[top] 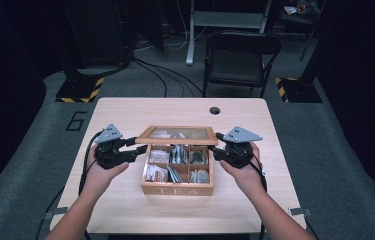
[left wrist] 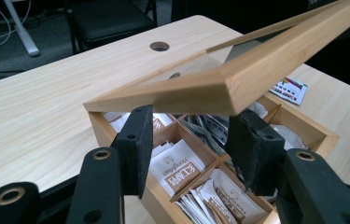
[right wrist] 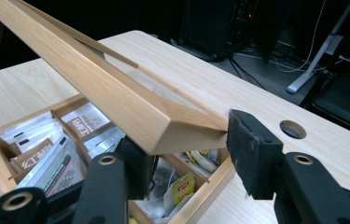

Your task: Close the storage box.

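Black folding chair (top: 241,57) behind table, floor cables (top: 162,75), hazard-striped stand bases (top: 81,89)

Overhead and two close views, shared lid (top: 179,134)

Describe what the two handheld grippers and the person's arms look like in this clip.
Both the left gripper and the right gripper are black, each topped by a grey three-cornered plate and trailing a black cable. Up close, the jaws are black arms with brass-ringed holes, ending in flat, dark, felt-like pads. The forearms are bare, with no sleeves or gloves in sight.
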`<state>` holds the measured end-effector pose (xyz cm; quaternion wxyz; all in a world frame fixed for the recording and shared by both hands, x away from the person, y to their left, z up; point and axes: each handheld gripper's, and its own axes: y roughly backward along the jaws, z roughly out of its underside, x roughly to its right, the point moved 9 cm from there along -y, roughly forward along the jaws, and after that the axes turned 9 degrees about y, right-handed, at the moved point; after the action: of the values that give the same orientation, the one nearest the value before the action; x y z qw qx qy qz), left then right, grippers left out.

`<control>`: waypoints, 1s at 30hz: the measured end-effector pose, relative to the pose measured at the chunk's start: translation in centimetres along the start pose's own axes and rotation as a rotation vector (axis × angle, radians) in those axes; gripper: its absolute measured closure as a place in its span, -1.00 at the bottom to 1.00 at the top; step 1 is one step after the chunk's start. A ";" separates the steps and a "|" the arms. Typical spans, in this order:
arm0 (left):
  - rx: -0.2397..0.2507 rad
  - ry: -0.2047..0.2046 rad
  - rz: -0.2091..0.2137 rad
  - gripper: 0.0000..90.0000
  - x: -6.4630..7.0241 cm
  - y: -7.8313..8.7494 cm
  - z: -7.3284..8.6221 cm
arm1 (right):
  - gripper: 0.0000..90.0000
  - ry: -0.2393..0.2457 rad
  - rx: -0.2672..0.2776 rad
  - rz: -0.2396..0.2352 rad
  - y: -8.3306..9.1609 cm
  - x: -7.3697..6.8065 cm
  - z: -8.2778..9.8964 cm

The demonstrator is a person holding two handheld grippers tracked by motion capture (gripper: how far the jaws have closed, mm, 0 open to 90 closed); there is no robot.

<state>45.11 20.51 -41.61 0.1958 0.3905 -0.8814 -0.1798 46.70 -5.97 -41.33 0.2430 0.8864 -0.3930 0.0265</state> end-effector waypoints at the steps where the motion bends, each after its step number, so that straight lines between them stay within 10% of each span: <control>1: -0.002 0.005 0.002 0.14 0.1 0.1 0.0 | 0.16 -0.004 -0.004 -0.001 0.1 -0.2 0.2; 30: -0.019 0.033 0.003 0.18 0.8 0.2 3.4 | 0.16 -0.091 -0.020 -0.062 1.4 -2.5 3.4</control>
<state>42.84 20.54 -44.27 0.2141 0.3903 -0.8769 -0.1814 43.44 -6.63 -44.37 0.2345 0.8960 -0.3761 -0.0254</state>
